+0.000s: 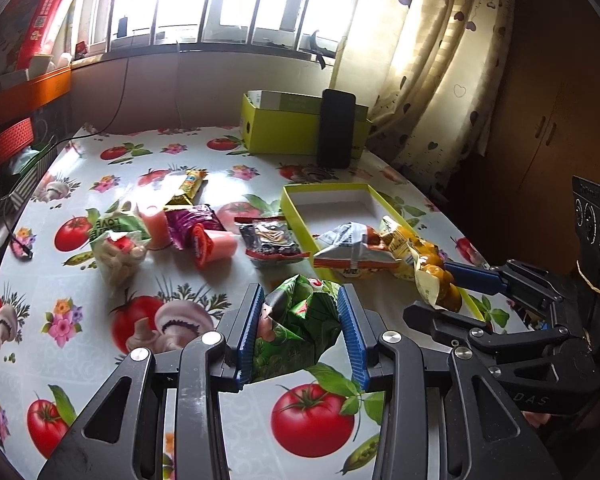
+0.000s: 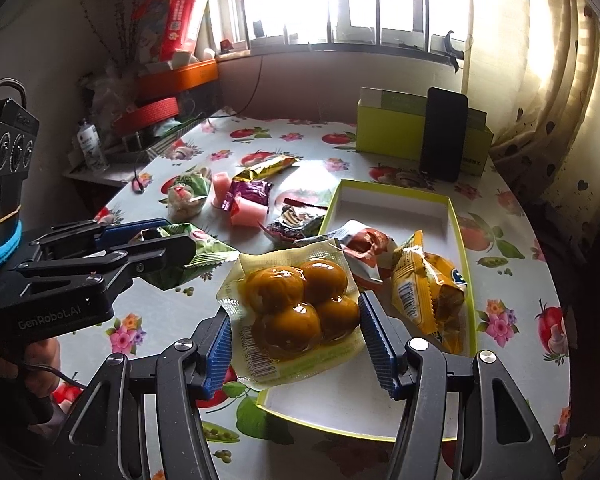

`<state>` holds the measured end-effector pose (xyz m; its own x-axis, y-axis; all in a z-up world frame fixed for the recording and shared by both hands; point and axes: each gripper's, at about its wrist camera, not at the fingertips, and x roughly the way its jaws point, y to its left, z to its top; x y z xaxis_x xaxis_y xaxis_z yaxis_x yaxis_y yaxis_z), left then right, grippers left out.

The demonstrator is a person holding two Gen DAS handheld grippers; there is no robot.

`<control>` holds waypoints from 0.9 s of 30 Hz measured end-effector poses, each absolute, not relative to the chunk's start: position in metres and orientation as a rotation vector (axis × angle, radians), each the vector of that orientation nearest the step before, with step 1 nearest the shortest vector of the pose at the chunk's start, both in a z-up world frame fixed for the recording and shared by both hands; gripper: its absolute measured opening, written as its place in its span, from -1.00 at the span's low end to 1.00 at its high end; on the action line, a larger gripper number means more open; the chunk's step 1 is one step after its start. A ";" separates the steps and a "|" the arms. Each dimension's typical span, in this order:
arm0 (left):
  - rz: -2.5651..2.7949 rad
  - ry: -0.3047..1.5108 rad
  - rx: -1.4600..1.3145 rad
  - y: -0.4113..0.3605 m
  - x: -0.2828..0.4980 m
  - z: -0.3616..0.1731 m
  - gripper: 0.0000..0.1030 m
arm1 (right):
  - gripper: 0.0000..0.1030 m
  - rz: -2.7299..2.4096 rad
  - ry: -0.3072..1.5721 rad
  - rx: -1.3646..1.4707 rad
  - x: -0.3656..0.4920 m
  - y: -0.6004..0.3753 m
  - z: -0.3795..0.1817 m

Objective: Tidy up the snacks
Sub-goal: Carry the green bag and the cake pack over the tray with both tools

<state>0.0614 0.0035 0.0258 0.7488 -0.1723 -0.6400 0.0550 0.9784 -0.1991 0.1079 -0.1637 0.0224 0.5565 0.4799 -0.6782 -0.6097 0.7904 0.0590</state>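
My left gripper [image 1: 300,296] is shut on a crumpled green snack packet [image 1: 296,320], held just above the tablecloth; the right wrist view shows that packet [image 2: 208,254] at the left. My right gripper [image 2: 294,308] is shut on a clear vacuum pack of orange-brown balls [image 2: 296,280]. It holds the pack over the near left corner of a shallow green-rimmed tray [image 2: 454,216]. The tray [image 1: 290,204] holds a silver-and-orange packet [image 2: 360,246] and a yellow packet [image 2: 424,284]. Loose snacks lie left of it: pink jelly cups [image 1: 154,224], a purple packet [image 1: 190,224], a dark packet [image 1: 270,242].
A green box [image 1: 276,132] stands at the back of the table with a black phone [image 1: 336,132] leaning on it. A clear bag of white pieces [image 1: 118,256] and a yellow bar [image 1: 190,186] lie at the left. Cluttered shelves stand beyond the left edge, a curtain at the right.
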 end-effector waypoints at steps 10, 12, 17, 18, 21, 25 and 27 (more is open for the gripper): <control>-0.175 0.729 -0.142 -0.018 0.073 0.024 -0.23 | 0.12 0.616 0.746 -0.176 0.113 -0.178 0.019; -0.184 0.731 -0.136 -0.023 0.075 0.024 -0.23 | 0.12 0.609 0.748 -0.172 0.114 -0.182 0.018; -0.213 0.735 -0.120 -0.035 0.083 0.023 -0.23 | 0.12 0.590 0.755 -0.163 0.118 -0.190 0.015; -0.220 0.738 -0.116 -0.038 0.085 0.023 -0.23 | 0.12 0.585 0.757 -0.162 0.119 -0.193 0.014; -0.240 0.746 -0.106 -0.046 0.090 0.021 -0.23 | 0.12 0.571 0.764 -0.157 0.122 -0.200 0.012; -0.273 0.753 -0.091 -0.057 0.096 0.018 -0.23 | 0.12 0.544 0.780 -0.148 0.128 -0.209 0.007; -0.289 0.754 -0.085 -0.062 0.100 0.017 -0.23 | 0.12 0.531 0.787 -0.146 0.130 -0.213 0.004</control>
